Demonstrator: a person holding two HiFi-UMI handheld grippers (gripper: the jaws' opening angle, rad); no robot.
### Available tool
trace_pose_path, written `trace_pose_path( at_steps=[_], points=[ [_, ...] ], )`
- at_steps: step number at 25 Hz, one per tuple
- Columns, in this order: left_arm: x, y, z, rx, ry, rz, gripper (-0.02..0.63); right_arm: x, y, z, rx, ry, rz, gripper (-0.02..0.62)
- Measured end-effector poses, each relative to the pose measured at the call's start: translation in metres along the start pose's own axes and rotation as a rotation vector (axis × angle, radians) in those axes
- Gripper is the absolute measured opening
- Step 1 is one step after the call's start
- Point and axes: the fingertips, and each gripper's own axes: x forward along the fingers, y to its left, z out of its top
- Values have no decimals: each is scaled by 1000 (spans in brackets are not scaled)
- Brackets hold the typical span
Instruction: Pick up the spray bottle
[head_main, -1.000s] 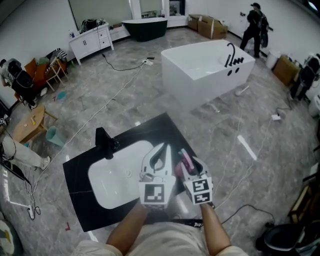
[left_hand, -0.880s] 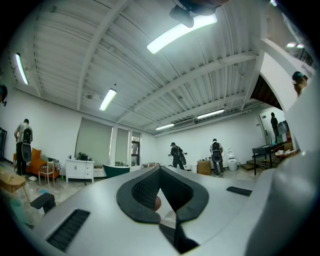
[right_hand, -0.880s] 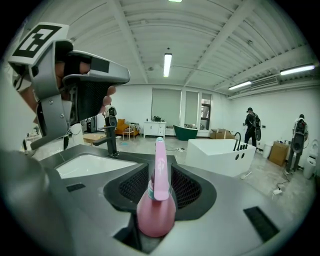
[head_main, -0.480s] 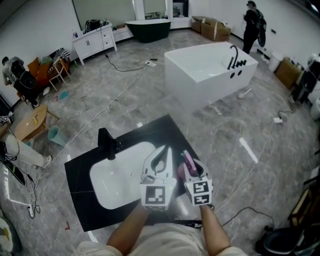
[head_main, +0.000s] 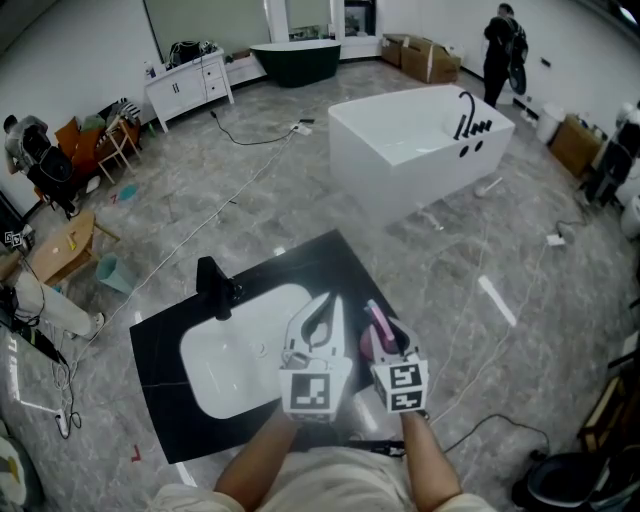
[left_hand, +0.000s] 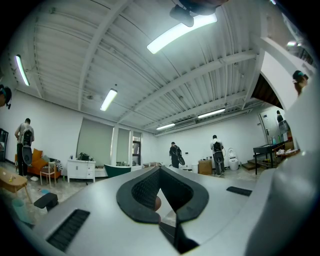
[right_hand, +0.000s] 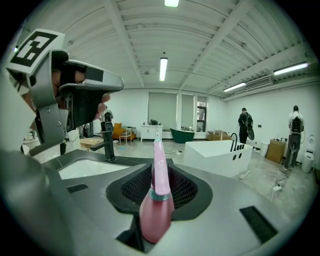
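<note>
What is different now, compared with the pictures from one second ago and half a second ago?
The right gripper hardly moved, but its jaws are closing on the pink bottle, which stands between them; a firm hold is not yet visible. The left gripper, the sink and the tap stayed as they were.

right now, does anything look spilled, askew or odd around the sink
Nothing spilled or damaged. The pink spray bottle looks upright between the right gripper's closing jaws, beside the sink. Only loose cables trail across the floor.
</note>
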Motion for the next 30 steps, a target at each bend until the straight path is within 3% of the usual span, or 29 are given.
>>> trace_pose_path(
  at_steps=[14, 18, 30],
  points=[
    [-3, -9, 5, 5, -14, -14, 2, -43, -14, 80, 10, -172, -51, 101],
    [-3, -14, 8, 7, -17, -28, 2, -61, -17, 112, 30, -178, -65, 100],
    [-6, -23, 31, -34, -59, -32, 2, -109, -27, 166, 73, -429, -119, 100]
  ],
)
